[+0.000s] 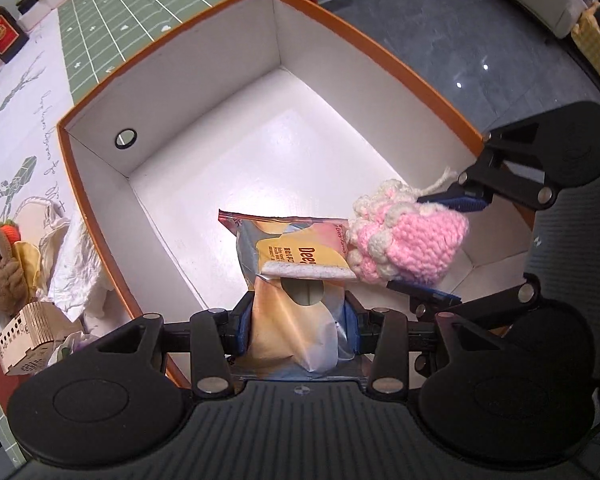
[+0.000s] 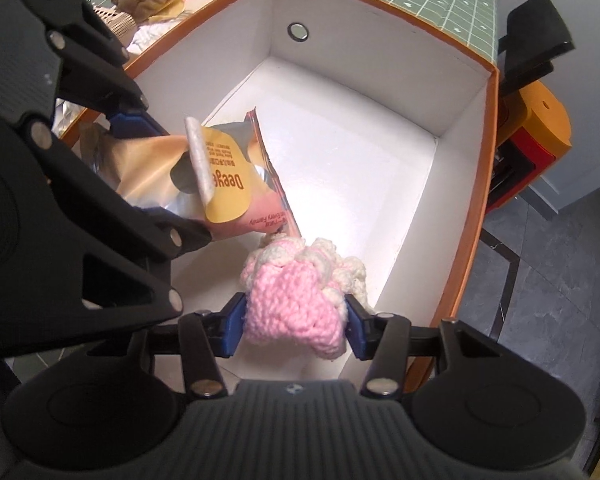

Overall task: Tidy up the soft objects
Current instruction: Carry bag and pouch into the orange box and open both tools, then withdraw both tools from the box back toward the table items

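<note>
Pouch clamped in left jaws; crochet toy between right jaws, gripped.

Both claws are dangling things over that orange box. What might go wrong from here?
1. The soft pack of wipes and the pink crocheted toy hang close together, so the left gripper and right gripper might bump.
2. The toy sits near the orange box's side wall; released there, it might catch the rim.
3. The tilted pack might land on edge.

Orange box w/ white inside, pink-and-cream crochet toy, yellow/silver packet.
</note>
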`<state>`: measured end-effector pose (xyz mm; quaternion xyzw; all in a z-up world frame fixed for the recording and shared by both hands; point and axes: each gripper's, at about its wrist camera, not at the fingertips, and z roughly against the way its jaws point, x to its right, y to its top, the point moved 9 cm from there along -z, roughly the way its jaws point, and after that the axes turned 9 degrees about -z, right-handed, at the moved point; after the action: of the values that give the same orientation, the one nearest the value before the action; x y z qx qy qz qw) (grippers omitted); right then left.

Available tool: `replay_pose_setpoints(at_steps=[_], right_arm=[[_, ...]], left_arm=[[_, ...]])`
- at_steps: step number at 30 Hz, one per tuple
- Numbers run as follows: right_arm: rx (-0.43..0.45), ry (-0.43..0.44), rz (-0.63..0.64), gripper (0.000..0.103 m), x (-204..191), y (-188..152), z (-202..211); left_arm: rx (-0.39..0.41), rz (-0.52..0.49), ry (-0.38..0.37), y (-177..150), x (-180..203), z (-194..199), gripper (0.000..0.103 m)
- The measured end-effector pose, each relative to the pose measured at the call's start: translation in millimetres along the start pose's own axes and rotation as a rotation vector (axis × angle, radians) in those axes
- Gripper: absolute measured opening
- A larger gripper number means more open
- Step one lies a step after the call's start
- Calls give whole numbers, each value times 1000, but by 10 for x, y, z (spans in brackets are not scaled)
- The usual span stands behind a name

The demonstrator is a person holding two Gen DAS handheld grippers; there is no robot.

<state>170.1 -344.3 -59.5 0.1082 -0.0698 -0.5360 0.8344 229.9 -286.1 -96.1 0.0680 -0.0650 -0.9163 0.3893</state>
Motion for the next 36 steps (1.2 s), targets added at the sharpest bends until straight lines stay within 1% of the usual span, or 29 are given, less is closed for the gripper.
replay_pose_setpoints(at_steps=[5,8,11,13,15,19,21,22,23,25,29,32,36], right_arm=[[-20,-4,18,52,2,11,-16],[-20,-19,17,57,14,22,-18],[-23,-31,10,60,23,25,0],[-23,-43,8,60,30,24,17],[-23,-49,2,61,24,23,38],[-14,-64,-3,69,-7,38,100],[-9,-75,-2,71,-26,57,139],[-5,-81,-3,73,-51,54,173],[-2,-84,-3,76,-69,62,196],[8,-92,-5,76,-109,84,244],[45,-125,-1,76,-181,152,364],[109,-152,-19,76,-273,237,508],[203,-169,-64,76,-435,364,697]], left_arm=[[-40,-35,-1,-28,-18,-67,50],[-51,-48,4,-57,-30,-79,52],[-29,-60,7,-45,-62,-35,55],[-12,-55,2,-36,-72,26,58],[2,-61,-2,-39,-77,84,58],[17,-69,-9,-99,-96,166,58],[31,-71,-13,-133,-98,224,58],[40,-72,-15,-150,-99,254,58],[54,-70,-13,-170,-108,286,58],[88,-79,4,-206,-110,361,58],[161,-88,-2,-326,-158,546,58],[252,-62,-10,-422,-289,719,58],[350,-19,-18,-609,-501,939,58]])
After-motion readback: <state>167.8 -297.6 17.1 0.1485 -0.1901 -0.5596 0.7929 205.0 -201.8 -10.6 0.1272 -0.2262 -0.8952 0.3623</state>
